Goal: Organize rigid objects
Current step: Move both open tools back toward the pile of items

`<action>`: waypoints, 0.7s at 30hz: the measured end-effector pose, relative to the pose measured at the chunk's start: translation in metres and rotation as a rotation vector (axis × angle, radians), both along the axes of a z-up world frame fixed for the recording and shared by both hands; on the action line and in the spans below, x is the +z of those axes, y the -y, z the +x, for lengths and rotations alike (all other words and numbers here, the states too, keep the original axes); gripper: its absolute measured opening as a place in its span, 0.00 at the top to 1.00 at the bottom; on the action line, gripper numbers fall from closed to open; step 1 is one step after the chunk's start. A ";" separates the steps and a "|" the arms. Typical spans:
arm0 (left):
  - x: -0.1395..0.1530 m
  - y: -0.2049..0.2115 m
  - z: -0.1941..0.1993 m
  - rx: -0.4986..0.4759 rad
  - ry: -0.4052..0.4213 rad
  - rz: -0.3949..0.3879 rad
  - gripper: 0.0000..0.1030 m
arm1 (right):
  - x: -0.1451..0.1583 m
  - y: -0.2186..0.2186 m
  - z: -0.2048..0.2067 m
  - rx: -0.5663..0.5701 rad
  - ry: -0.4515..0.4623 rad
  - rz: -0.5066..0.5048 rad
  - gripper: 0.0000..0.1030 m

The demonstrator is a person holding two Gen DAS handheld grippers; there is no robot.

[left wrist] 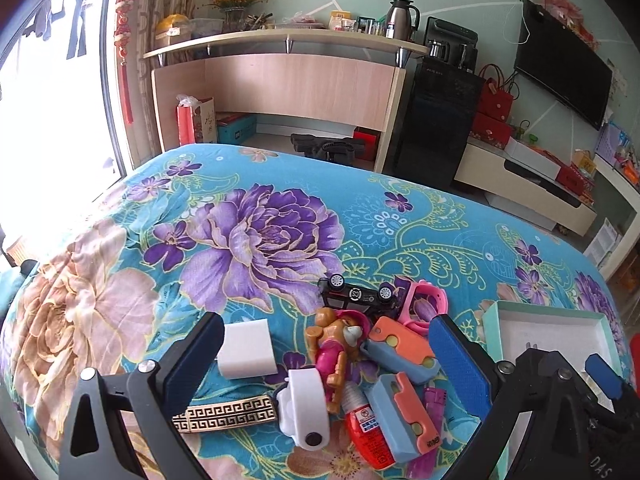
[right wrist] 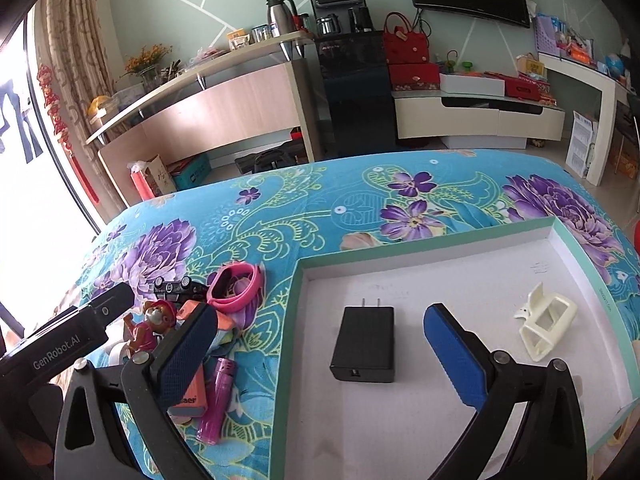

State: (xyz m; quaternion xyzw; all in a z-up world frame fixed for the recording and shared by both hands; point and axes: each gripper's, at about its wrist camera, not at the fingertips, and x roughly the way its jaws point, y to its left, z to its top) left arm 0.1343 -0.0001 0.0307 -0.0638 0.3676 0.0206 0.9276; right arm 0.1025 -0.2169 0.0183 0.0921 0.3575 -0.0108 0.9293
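A pile of small things lies on the floral cloth: a white block (left wrist: pixel 247 349), a patterned gold bar (left wrist: pixel 224 419), a white gadget (left wrist: pixel 305 412), a pup figurine (left wrist: pixel 334 354), a black toy car (left wrist: pixel 358 299), a pink watch (left wrist: pixel 425 305), two orange-blue cases (left wrist: pixel 402 350), a red bottle (left wrist: pixel 370 432) and a purple lighter (right wrist: pixel 219 398). My left gripper (left wrist: pixel 327 356) is open over the pile, empty. My right gripper (right wrist: pixel 320 344) is open and empty over the mint-edged white box (right wrist: pixel 480 280), which holds a black charger (right wrist: pixel 364 344) and a cream clip (right wrist: pixel 547 327).
The box (left wrist: pixel 552 320) stands right of the pile. The cloth (left wrist: pixel 256 232) stretches far and left of it. Beyond the edge are a wooden desk (left wrist: pixel 288 84), a black cabinet (left wrist: pixel 436 120) and a TV stand (right wrist: pixel 480 114).
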 end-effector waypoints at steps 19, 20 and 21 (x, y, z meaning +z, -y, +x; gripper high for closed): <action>-0.018 -0.088 -0.011 0.125 -0.112 -0.042 0.00 | -0.017 -0.077 0.011 0.189 -0.077 -0.008 0.00; -0.020 -0.091 -0.012 0.124 -0.121 -0.043 0.00 | -0.018 -0.081 0.012 0.200 -0.084 -0.014 0.00; -0.023 -0.093 -0.013 0.122 -0.130 -0.043 0.00 | -0.020 -0.086 0.012 0.210 -0.091 -0.021 0.00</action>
